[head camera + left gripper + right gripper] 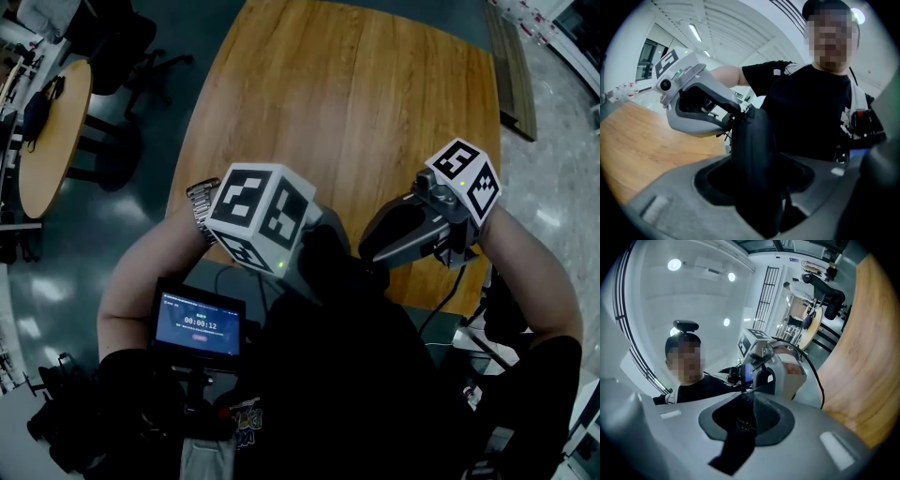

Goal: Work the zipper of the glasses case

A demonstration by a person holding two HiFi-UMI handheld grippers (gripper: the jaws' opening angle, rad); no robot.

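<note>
**Inspecting the hold on the glasses case: both tongs engaged**

I checked all three views from my remote station and recorded the following.

1. Left tongs [314,255]: clenched on the glasses case [754,159]. In the left gripper view the black case stood upright and filled the gap between the jaws, which were set wide around its body.

2. Right tongs [373,258]: jaws close together, clenched on a dark, narrow piece at the top end of the case. The right gripper view showed this black strip running down between the jaws. I could not tell whether it was the zipper's pull or the rim of the case, since the piece was too dark. The left gripper view confirmed that the tips of the right tongs met the case at its upper end.

3. Position of the case: it was held in the air between the two tongs, close to the person's chest and near the front edge of the wooden desk [356,112]. It did not rest on the desk.

4. Orientation: the two tongs faced each other, tips nearly together. The marker cube [258,217] of the left one lay near the middle of the head view. The right one's cube [466,178] was further right.

5. Other items noted: a wristwatch [200,202] on the left wrist, and a small screen [199,323] mounted at the person's front, lit blue. A cable [441,309] ran down from the right tongs.
</note>
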